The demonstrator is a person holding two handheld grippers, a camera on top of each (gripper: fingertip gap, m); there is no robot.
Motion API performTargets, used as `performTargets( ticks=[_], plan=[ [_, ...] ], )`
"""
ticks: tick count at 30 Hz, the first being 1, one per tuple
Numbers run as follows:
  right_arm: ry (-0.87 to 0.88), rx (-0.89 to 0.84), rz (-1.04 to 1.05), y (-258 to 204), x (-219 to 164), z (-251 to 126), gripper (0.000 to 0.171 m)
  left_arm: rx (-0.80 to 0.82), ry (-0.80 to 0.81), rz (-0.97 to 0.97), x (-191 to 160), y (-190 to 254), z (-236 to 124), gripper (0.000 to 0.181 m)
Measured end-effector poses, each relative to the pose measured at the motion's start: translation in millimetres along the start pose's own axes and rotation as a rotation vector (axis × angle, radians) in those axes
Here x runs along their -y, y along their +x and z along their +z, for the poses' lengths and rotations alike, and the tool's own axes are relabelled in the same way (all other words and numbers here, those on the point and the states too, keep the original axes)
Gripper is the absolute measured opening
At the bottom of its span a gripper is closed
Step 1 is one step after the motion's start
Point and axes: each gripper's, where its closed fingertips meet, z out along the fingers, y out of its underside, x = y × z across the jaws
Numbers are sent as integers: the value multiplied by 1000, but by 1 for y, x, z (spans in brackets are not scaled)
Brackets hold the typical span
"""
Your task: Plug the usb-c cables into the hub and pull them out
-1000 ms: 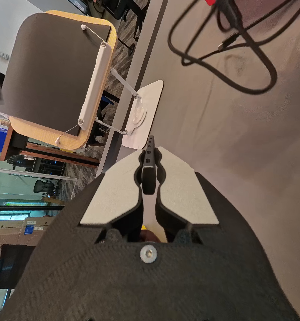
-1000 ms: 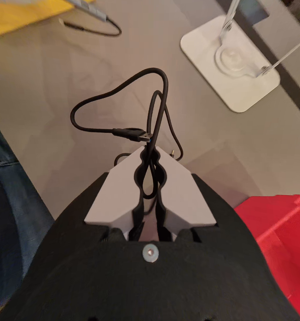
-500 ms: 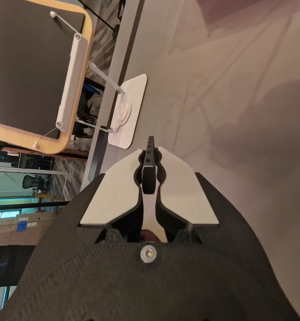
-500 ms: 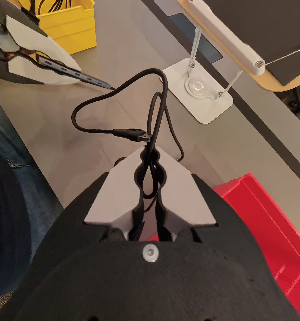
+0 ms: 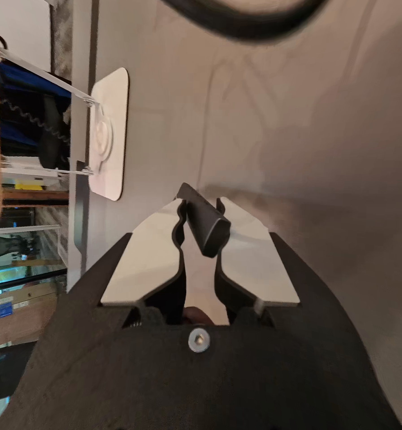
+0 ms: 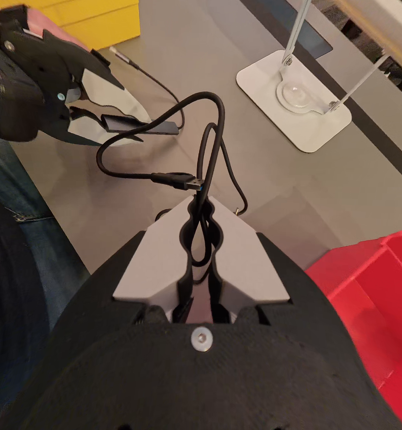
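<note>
My left gripper (image 5: 200, 201) is open, and the dark grey hub (image 5: 207, 223) lies tilted and loose between its fingers. In the right wrist view the left gripper (image 6: 145, 129) is at the upper left, low over the grey table (image 6: 276, 186), with the hub (image 6: 118, 121) between its spread jaws. My right gripper (image 6: 201, 200) is shut on a looped black cable (image 6: 221, 109) and holds it above the table. The cable's metal-tipped plug (image 6: 191, 183) hangs just ahead of the fingertips, pointing right. A blurred stretch of black cable (image 5: 242, 25) crosses the top of the left wrist view.
A white stand base (image 6: 295, 116) with clear arms stands at the far table edge; it also shows in the left wrist view (image 5: 109, 135). A yellow bin (image 6: 97, 23) is at the back left, a red bin (image 6: 370, 290) at the right. The hub's thin lead (image 6: 158, 81) trails on the table. A person's jeans leg (image 6: 20, 197) is at the left. My hands' fingertips stand some 20 centimeters from each other.
My left gripper's jaws have opened and the hub has tipped sideways between them. The left gripper has come lower and nearer the right one. The right gripper still holds the cable.
</note>
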Motion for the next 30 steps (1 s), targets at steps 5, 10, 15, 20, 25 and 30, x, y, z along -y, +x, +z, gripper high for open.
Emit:
performTargets(
  ticks=[5, 10, 15, 20, 25, 30],
  plan=[
    [-41, -17, -32, -21, -14, 34, 0, -141, -53, -36, -11, 18, 6, 49],
    [-45, 6, -31, -31, -21, 51, 0, -216, -61, -76, -19, 26, 3, 70],
    [-35, 6, -27, -30, -21, 55, 0, -283, -29, -176, -18, 24, -4, 87],
    [-25, -2, -27, -26, -19, 55, 0, -307, 28, -293, -13, 16, -17, 96],
    [-14, 15, -24, -29, -18, 58, 0, -230, 100, -345, 0, 7, -39, 93],
    [-5, 50, -16, -38, -15, 65, 0, -121, 149, -366, 5, 4, -63, 77]
  ],
)
